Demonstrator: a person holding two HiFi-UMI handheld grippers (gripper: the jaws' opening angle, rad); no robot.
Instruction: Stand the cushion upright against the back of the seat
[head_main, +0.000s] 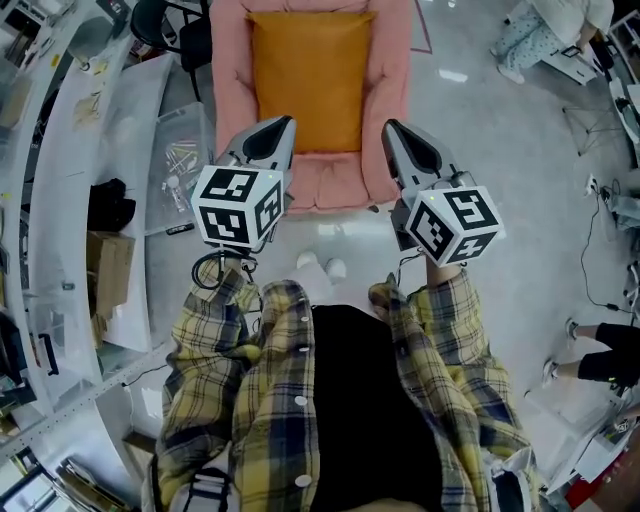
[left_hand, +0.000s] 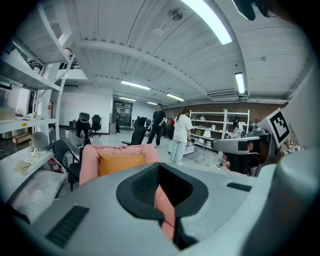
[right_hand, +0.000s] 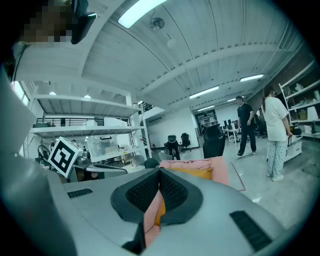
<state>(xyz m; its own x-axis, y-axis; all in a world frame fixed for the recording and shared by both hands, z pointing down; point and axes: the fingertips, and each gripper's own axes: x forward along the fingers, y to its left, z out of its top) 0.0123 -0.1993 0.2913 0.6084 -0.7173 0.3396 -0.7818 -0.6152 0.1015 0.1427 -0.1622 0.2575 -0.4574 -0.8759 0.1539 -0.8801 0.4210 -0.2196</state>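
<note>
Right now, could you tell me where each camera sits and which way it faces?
Head view: on the person's head, looking steeply down at the pink armchair and orange cushion; shows the plaid shirt, left gripper and right gripper.
Left gripper view: rides the left gripper, looking along its shut jaws to the armchair; right gripper at right.
Right gripper view: rides the right gripper, looking along its shut jaws to the armchair; left gripper at left.
Shared: both gripper views show armchair, cushion and standing people.
</note>
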